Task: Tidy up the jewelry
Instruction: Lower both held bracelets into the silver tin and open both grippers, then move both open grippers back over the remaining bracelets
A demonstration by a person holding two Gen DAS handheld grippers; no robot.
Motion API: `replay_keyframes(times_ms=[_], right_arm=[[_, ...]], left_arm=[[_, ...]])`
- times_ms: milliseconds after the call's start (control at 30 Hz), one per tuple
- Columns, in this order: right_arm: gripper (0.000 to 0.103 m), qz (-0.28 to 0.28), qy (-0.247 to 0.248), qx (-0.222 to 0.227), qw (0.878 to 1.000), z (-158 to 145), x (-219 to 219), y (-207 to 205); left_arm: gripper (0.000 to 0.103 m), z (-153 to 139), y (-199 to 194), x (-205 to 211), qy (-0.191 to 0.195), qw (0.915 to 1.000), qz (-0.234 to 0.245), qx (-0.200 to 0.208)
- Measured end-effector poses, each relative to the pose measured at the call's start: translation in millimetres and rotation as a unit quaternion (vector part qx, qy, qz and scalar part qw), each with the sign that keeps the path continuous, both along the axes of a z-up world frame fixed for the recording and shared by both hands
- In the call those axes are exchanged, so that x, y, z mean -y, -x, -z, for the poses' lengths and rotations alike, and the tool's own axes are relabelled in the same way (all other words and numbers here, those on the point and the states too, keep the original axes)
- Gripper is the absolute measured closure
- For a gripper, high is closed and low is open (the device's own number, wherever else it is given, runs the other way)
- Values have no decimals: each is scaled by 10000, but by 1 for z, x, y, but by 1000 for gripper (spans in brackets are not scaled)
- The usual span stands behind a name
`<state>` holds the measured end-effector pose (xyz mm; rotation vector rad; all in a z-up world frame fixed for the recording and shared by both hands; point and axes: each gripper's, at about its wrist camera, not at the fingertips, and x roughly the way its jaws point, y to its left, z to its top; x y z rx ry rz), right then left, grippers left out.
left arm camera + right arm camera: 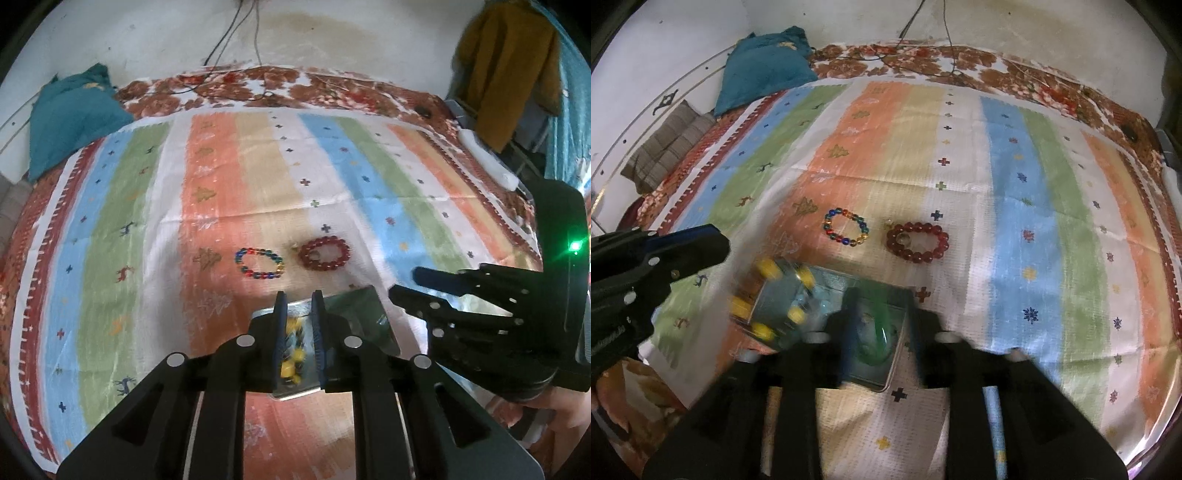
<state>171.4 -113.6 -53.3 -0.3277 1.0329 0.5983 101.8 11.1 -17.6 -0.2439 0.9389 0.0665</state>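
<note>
My left tool (298, 314) hangs low over a clear box (325, 343) on the striped bedspread (147, 221), fingers pointing forward and set a narrow gap apart. Through that gap I see yellow beads (291, 354); whether the pads press them or merely frame them I cannot tell. My right tool (402, 284) comes in from the right, tilted across toward the box, its fingers slightly apart with nothing visible between them.

The right wrist view is motion-blurred near its own tool (879, 314), whose fingers straddle one compartment of the box (886, 384). A green bangle-like piece (877, 332) lies in that compartment. The neighbouring compartment on the left holds the yellow-beaded piece (768, 295), smeared by blur. The fingers look well apart; I cannot tell whether they touch the green piece.

Beyond the box, two bracelets lie flat on the bedspread, near each other but apart: a multicoloured beaded one (259, 263) on the left and a dark red beaded one (325, 254) on the right.

Only the right wrist view shows the green piece. Only the left wrist view shows a mustard garment (509, 70) hanging at the far right. A teal pillow (764, 62) sits at the far left edge.
</note>
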Motion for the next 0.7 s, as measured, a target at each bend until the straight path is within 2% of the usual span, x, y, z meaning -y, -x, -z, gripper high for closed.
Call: replay_keyframes(times_ms=[200, 433, 600, 700], right_arm=[[69, 291, 40, -183, 9994, 7, 11, -14], [69, 451, 127, -286, 9985, 13, 15, -25], [60, 493, 275, -303, 9979, 19, 13, -38], [47, 520, 342, -349, 9975, 24, 11, -47]], left_arm=[[90, 2, 0, -13, -1, 9998, -184, -34], [79, 9, -7, -15, -108, 9996, -231, -140], [63, 17, -16, -20, -271, 9986, -345, -297], [60, 23, -27, -24, -344, 9977, -408, -409]])
